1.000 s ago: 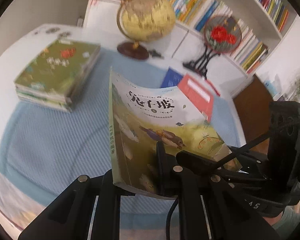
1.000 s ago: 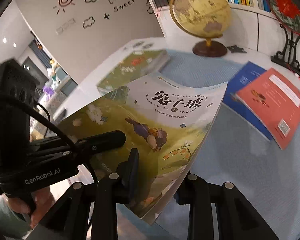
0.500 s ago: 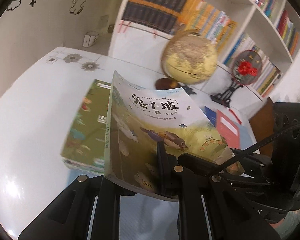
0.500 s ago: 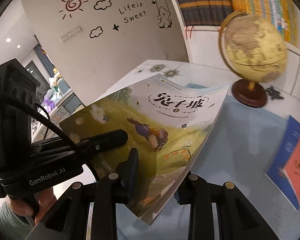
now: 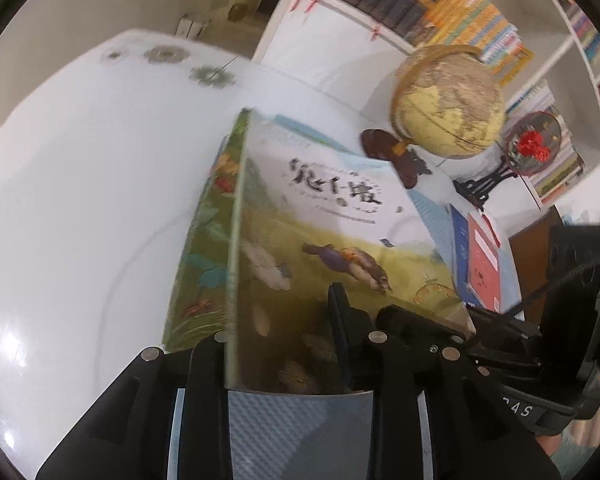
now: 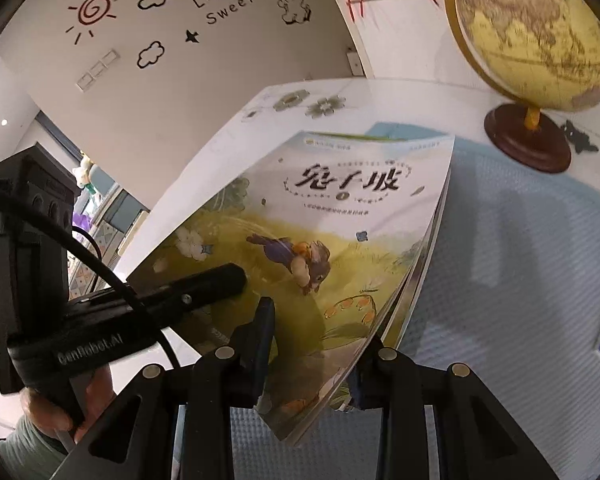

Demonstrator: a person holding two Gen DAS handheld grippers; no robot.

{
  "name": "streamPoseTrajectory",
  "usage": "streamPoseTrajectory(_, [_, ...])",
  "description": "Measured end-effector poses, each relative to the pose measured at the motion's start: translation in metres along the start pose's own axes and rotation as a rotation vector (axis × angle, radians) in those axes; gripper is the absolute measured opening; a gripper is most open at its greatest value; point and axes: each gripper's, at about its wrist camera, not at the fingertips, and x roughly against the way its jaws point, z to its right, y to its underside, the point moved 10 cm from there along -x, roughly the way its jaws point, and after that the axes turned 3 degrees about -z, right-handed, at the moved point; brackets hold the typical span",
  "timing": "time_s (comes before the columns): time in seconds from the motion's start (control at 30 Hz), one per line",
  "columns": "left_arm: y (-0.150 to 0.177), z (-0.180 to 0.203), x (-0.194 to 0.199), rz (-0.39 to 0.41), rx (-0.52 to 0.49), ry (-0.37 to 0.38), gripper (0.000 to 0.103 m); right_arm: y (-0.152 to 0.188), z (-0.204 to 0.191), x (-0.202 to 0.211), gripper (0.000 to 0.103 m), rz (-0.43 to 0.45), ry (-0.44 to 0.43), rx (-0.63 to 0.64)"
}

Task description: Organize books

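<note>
A thin picture book (image 6: 300, 248) with a running rabbit and black Chinese title is being held between both grippers, above a green stack of books (image 5: 208, 240). The right gripper (image 6: 312, 344) is clamped on its lower edge; the left gripper (image 5: 280, 344), its jaws just opening, is straddling the spine. A globe (image 6: 532, 36) is standing beyond, on the white table (image 5: 80, 200). "Life is Sweet" is being shown on the wall.

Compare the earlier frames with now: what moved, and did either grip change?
The green-covered rabbit picture book was carried sideways to above the stack of green books. The left tongs have just been opening, the book between them. The right tongs clamp it as before. The yellow globe stayed.
</note>
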Motion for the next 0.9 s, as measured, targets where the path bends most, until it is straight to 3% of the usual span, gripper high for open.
streamPoseTrajectory(0.27, [-0.003,-0.026,-0.008,-0.012,0.072,-0.011,0.029,0.005,-0.006,-0.021,0.03,-0.035,0.01,-0.016])
streamPoseTrajectory(0.47, [-0.005,-0.036,-0.002,0.003,0.098,-0.069,0.029,0.005,0.004,-0.016,0.03,-0.023,0.035,-0.046])
streamPoseTrajectory(0.57, [-0.005,-0.041,0.002,-0.002,0.043,-0.179,0.029,0.005,0.013,-0.013,0.03,-0.021,0.037,-0.063])
streamPoseTrajectory(0.73, [-0.007,-0.033,-0.004,-0.003,-0.01,-0.207,0.029,0.01,0.016,-0.007,0.03,-0.01,0.03,-0.066])
streamPoseTrajectory(0.9, [-0.01,-0.027,-0.009,0.008,-0.083,-0.281,0.029,0.012,0.013,-0.007,0.031,0.004,0.059,-0.035])
